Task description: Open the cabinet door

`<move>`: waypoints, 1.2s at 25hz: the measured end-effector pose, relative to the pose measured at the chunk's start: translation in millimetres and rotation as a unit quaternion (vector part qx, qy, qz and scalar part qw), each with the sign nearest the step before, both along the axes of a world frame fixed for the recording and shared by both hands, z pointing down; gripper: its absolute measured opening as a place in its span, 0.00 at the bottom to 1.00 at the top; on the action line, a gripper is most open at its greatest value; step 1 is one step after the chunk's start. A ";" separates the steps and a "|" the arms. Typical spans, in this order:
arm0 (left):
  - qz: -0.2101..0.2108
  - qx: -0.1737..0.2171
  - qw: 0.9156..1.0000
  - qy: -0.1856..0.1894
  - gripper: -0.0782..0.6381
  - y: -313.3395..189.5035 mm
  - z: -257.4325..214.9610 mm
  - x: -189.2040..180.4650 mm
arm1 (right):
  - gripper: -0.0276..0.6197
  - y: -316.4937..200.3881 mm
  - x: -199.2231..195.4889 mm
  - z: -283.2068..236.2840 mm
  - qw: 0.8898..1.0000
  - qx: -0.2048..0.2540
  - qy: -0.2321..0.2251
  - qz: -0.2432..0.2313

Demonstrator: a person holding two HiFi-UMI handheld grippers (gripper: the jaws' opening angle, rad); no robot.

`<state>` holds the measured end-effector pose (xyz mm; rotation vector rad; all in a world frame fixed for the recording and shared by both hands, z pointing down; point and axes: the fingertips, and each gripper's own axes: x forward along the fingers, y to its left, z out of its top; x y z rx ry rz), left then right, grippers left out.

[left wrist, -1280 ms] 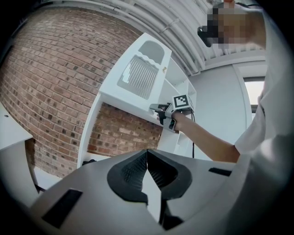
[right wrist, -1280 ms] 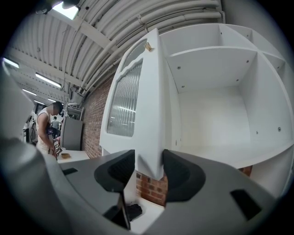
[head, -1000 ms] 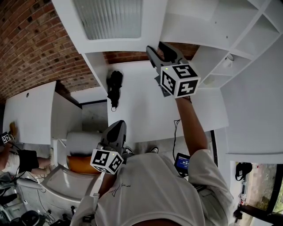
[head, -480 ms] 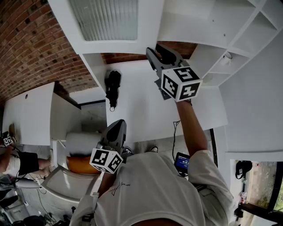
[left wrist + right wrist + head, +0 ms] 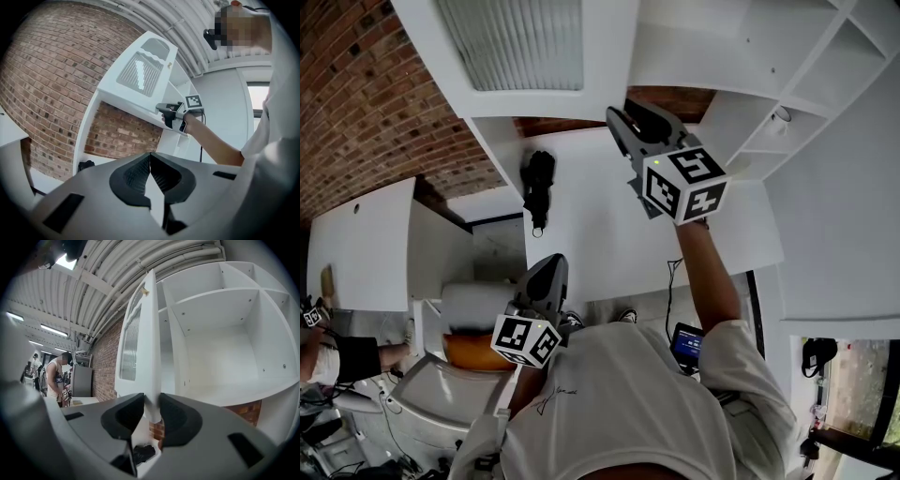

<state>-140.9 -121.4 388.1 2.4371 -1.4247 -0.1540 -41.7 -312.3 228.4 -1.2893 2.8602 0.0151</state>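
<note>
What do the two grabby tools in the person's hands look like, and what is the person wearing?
The left tool and the right tool are grey plastic with rounded bodies and black ribbed pads. Each carries a white cube printed with black square markers. The person wears a white short-sleeved T-shirt.

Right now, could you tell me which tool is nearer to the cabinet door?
Right. The right tool grips the lower edge of the cabinet door, its jaws having just been closing on it; the left tool, shut, hangs well below, by the person's chest.
</note>
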 end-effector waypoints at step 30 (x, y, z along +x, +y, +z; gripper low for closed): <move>0.016 0.007 0.999 -0.036 0.13 -5.2 3.9 17.1 | 0.17 45.2 -7.2 1.9 0.997 0.008 0.013 -0.078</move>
